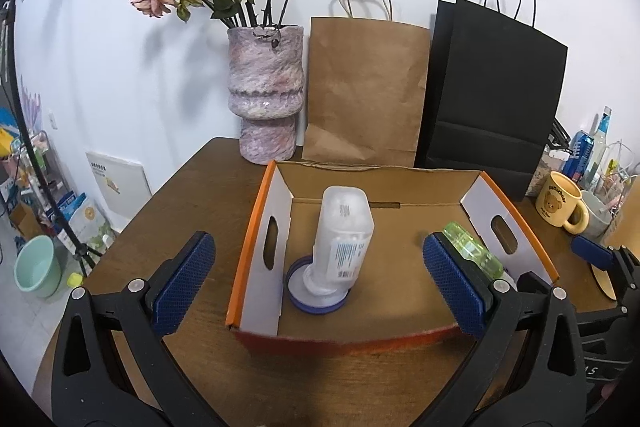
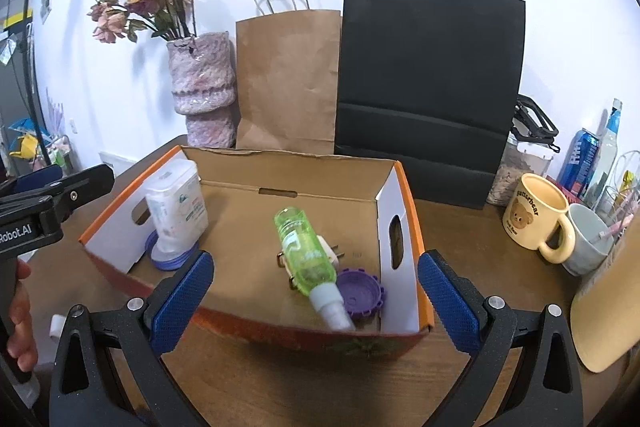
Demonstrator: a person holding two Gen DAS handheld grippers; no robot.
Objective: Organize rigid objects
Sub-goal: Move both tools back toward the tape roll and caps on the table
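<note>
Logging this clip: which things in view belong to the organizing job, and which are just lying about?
Part of the job:
cardboard box
white container on a blue lid
green spray bottle
purple lid
left gripper and right gripper, both open and empty

Lying about:
vase of dried roses
brown paper bag
black paper bag
bear mug
</note>
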